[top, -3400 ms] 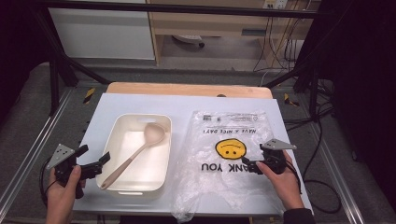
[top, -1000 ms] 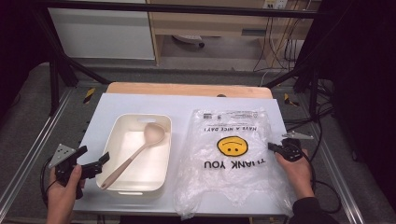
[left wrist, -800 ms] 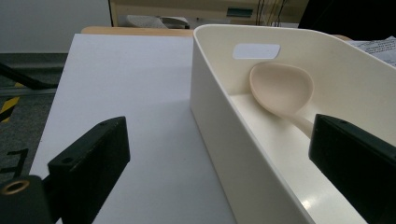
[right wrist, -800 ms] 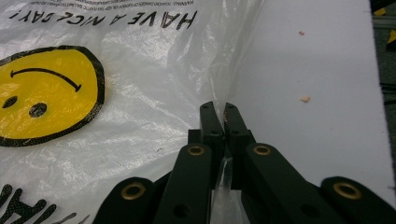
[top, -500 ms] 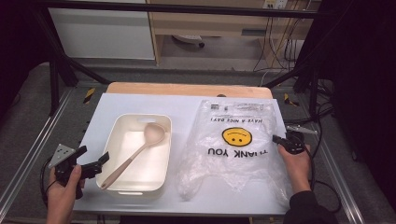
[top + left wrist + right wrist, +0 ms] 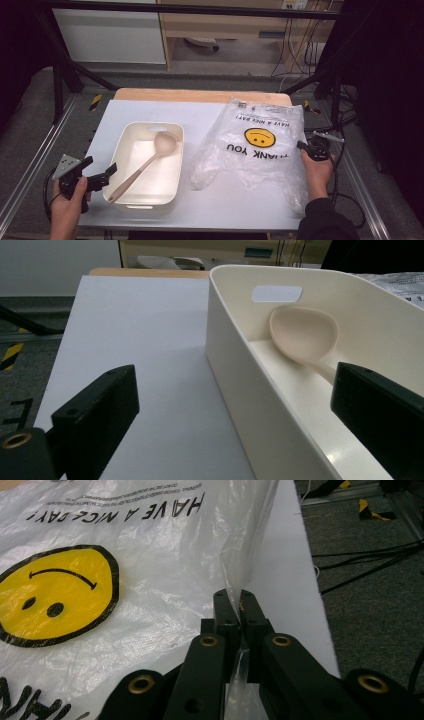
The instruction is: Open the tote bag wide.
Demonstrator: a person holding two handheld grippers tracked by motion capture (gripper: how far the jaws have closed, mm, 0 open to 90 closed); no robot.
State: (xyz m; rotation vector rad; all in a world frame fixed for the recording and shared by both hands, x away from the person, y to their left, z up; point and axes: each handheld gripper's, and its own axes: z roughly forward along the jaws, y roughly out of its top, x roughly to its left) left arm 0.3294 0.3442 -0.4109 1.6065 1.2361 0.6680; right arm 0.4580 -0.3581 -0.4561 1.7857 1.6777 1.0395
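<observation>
On the white surface, right half, the plastic bag has slid toward the right edge vs. a sec ago, so the drag is underway. Tub w/ spoon unmoved. Right hand-held gripper clenched on bag's edge; left hand-held gripper released, idle. Bag's near corner hidden under the forearm.

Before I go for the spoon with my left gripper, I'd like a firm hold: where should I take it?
Take the spoon by its handle end, which rests raised on the tub's near rim, close to the open left gripper. Come from the near left side; the bowl end lies deep inside, and the thin handle suits a pinch across it.
</observation>
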